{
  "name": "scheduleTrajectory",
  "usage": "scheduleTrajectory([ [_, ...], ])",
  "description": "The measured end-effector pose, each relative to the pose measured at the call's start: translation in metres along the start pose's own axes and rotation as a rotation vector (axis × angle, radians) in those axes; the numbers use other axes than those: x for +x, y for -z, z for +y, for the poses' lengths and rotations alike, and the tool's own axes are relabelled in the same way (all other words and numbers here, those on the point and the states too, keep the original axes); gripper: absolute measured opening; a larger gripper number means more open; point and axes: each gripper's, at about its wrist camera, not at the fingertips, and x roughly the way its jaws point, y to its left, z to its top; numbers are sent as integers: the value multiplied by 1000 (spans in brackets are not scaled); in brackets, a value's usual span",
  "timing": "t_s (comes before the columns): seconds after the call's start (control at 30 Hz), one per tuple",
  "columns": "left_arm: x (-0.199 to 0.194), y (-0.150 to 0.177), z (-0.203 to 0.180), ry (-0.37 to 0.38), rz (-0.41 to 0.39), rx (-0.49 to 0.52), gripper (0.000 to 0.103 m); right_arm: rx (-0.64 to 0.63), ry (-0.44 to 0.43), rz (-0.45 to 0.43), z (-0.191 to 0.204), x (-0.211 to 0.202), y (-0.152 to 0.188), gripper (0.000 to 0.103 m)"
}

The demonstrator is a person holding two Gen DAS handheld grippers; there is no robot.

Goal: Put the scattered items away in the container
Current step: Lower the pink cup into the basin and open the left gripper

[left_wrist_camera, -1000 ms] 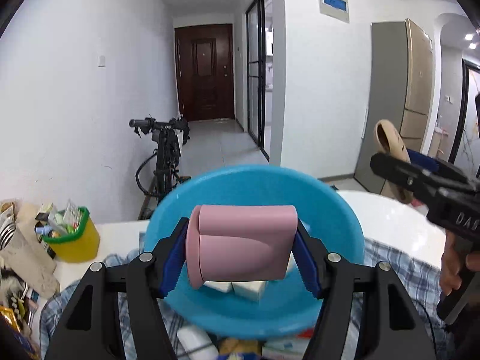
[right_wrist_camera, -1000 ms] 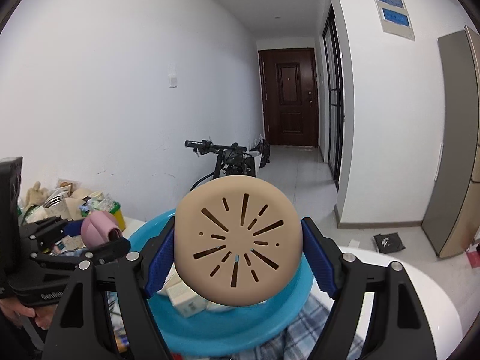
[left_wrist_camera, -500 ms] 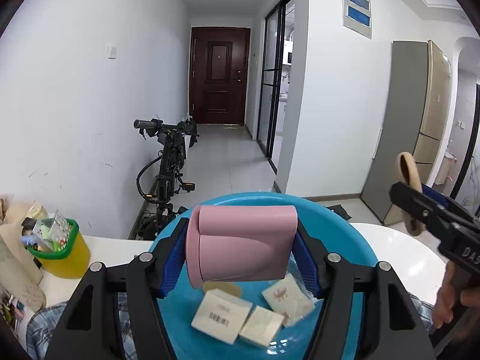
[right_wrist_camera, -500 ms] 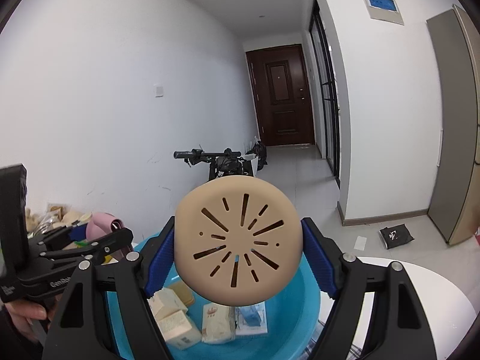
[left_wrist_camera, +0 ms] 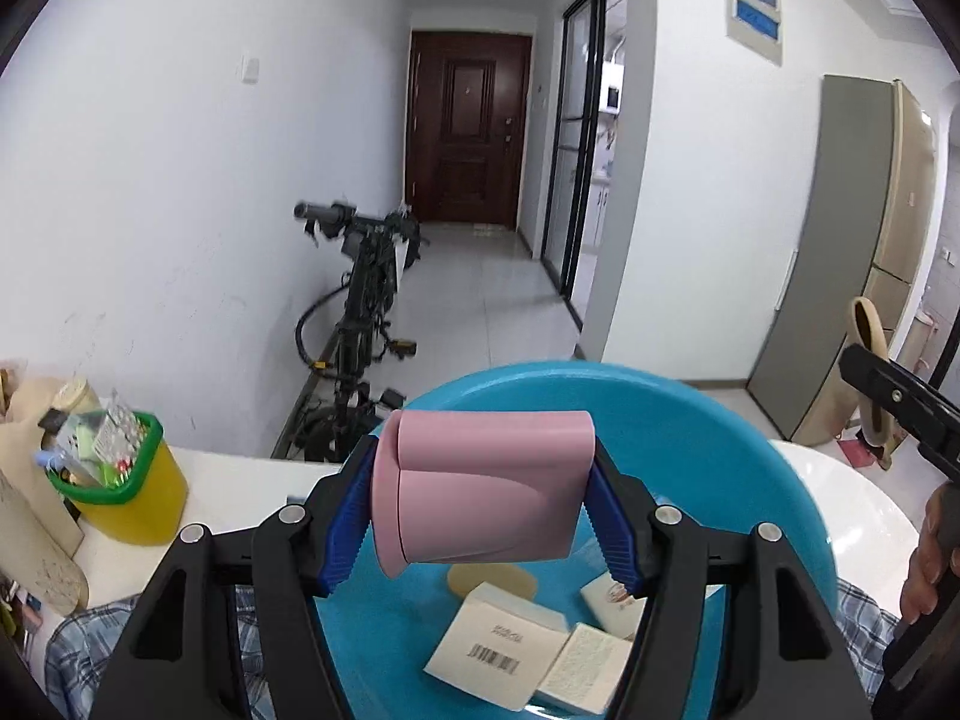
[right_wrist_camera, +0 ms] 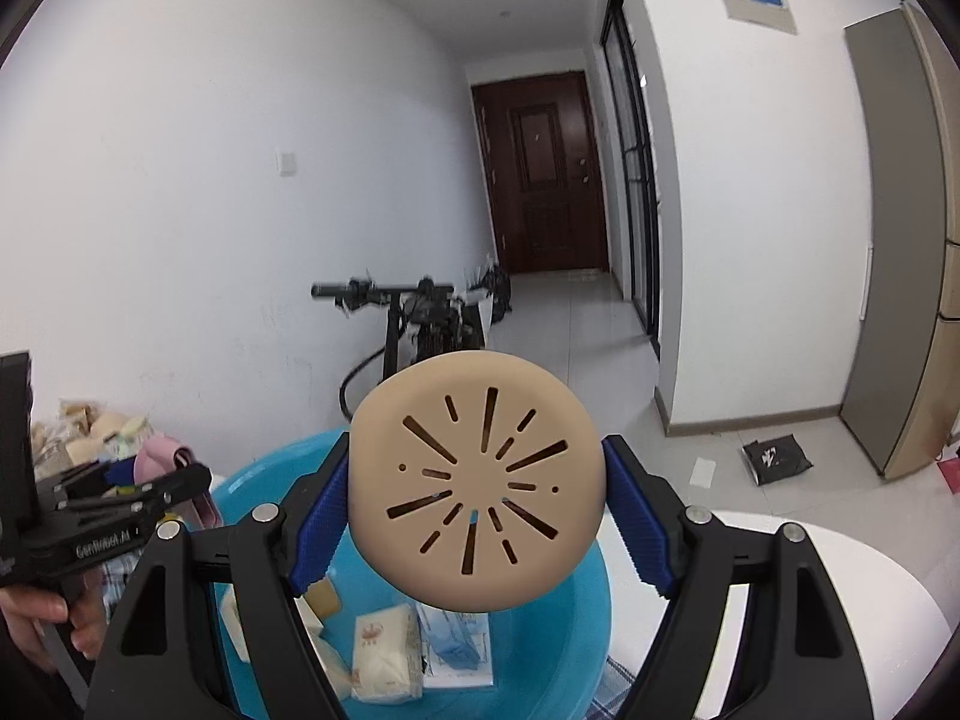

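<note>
Grippers loaded, both held above the blue basin.

Left gripper [left_wrist_camera: 483, 507] clamps a pink cylindrical case [left_wrist_camera: 480, 495] between its blue pads [left_wrist_camera: 345, 516]; the long axis of the case runs crosswise from pad to pad, with the rimmed end at the left. Right gripper [right_wrist_camera: 474, 495] clamps a beige round perforated disc [right_wrist_camera: 474, 489] by its rim, with the slotted face turned toward the camera and standing near upright. Directly beneath and beyond both grippers sits the blue basin [left_wrist_camera: 750, 456], which holds a white barcode box [left_wrist_camera: 498, 648], tissue packets [right_wrist_camera: 384, 654] and a blue packet [right_wrist_camera: 459, 648]. The basin rests on a checked cloth [left_wrist_camera: 78, 648] over a white table [left_wrist_camera: 240, 480]. A yellow bin with a green rim [left_wrist_camera: 129, 501] stands on the table to the left. Farther off, a bicycle [left_wrist_camera: 360, 312] leans by the wall, and a dark door [left_wrist_camera: 468, 126] closes the hallway.
</note>
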Motion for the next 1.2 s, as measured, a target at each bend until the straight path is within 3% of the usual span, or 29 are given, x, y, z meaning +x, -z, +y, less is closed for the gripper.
scheduleTrajectory([
  [0.2, 24, 6, 7, 26, 87, -20, 67, 2, -44, 75, -2, 16, 7, 77],
  [0.53, 44, 24, -16, 75, 184, 57, 67, -46, -65, 182, 3, 36, 16, 77],
  [0.87, 57, 32, -20, 32, 238, 73, 67, -74, -78, 287, 7, 55, 26, 77],
  [1.0, 58, 34, -22, 52, 253, 70, 67, -96, -82, 297, 12, 55, 29, 77],
  [1.2, 54, 34, -29, 147, 254, 70, 67, -111, -85, 297, 16, 54, 30, 77],
])
